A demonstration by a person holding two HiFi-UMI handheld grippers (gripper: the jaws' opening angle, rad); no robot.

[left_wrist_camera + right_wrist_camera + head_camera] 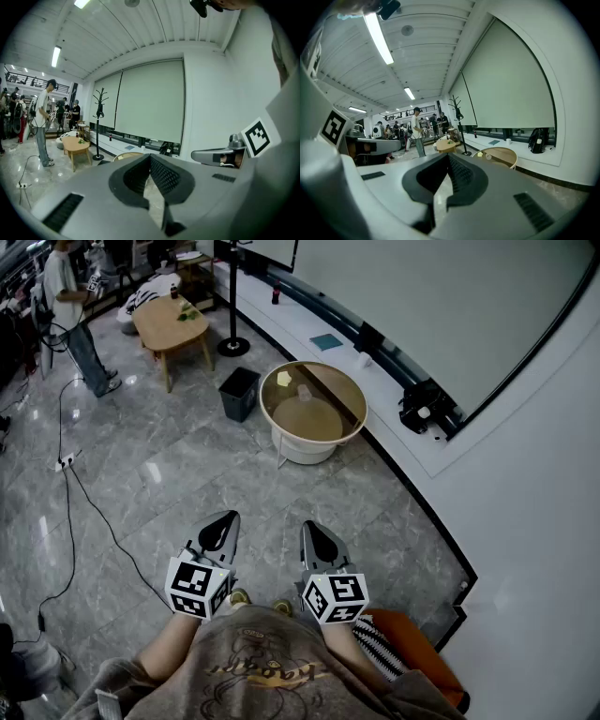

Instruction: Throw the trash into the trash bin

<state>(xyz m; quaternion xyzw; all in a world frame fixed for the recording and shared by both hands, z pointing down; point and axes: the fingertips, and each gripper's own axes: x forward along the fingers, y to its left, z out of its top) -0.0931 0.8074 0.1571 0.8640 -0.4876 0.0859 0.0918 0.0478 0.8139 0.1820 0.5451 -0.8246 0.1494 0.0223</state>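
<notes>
A small black trash bin [239, 393] stands on the grey marble floor, left of a round glass-topped table [349, 393]. On that table lie a yellow crumpled scrap [284, 378] and a small white piece [303, 393]; the right gripper view shows the scrap [480, 154] too. Both grippers are held low in front of the person, well short of the table. My left gripper [223, 519] has its jaws together with nothing between them [150, 157]. My right gripper [314, 527] looks the same, tips meeting and empty [448, 157].
A wooden coffee table [172, 324] and a coat stand base [232, 346] are farther back. A person [70, 315] stands at the far left. A cable [89, 507] crosses the floor at left. A curved white ledge [403, 442] bounds the right side; an orange bag [417, 648] lies near my feet.
</notes>
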